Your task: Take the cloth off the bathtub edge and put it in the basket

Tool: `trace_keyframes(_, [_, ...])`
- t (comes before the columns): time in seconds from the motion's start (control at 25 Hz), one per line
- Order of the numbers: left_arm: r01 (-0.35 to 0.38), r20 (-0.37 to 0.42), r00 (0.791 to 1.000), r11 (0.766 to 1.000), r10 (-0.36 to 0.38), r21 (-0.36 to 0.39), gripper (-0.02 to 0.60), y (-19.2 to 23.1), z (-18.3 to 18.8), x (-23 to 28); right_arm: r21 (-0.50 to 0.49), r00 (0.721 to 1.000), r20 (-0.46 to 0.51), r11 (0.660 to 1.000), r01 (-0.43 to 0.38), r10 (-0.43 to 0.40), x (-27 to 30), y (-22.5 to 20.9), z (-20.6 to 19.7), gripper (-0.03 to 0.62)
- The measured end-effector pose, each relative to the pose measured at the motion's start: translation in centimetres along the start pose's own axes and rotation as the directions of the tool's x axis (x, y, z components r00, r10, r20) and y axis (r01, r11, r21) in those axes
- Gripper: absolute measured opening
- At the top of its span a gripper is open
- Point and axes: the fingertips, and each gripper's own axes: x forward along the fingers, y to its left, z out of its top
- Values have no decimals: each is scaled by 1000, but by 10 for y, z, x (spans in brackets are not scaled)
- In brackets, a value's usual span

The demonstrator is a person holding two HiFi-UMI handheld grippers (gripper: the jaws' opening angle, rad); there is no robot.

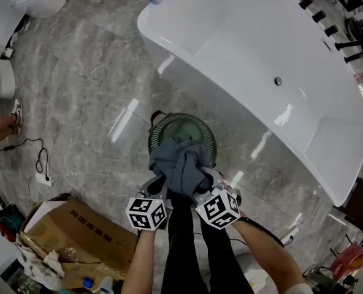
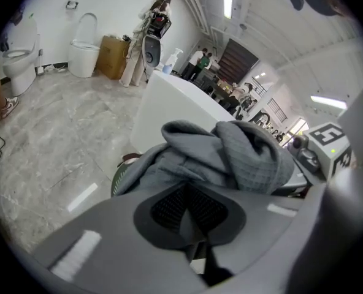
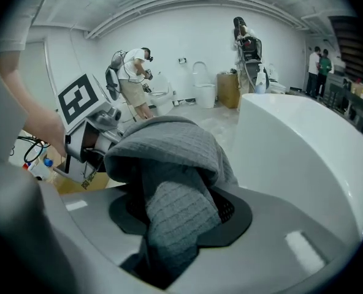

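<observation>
Cloth [image 1: 178, 161] over green basket [image 1: 169, 122], clamped by left gripper [image 1: 159, 186], right gripper [image 1: 203, 181]

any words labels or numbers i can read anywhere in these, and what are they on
No text here reads clearly.
Dark print on the cardboard box flap: too blurred to read.
Small sticker below the marker cube in the right gripper view: too small to read.
Marker cubes: black-and-white square patterns only, no words or numbers.
</observation>
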Motion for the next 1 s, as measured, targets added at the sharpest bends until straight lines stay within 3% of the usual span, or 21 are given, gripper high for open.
trace_keyframes(0.28, [41, -31, 999, 999, -41, -22, 57, 0, 0, 10, 109, 999, -29, 993, 45, -42, 18, -12, -11, 166])
trace_keyframes(0.56, [45, -73, 996, 999, -45, -1, 57, 0, 0, 22, 260, 994, -57, 960, 100, -88, 36, -17, -27, 167])
trace_keyframes(1.0, [64, -119, 991, 995, -54, 78, 57, -1, 9, 38, 286, 990, -128, 954, 86, -51, 59, -24, -49, 167])
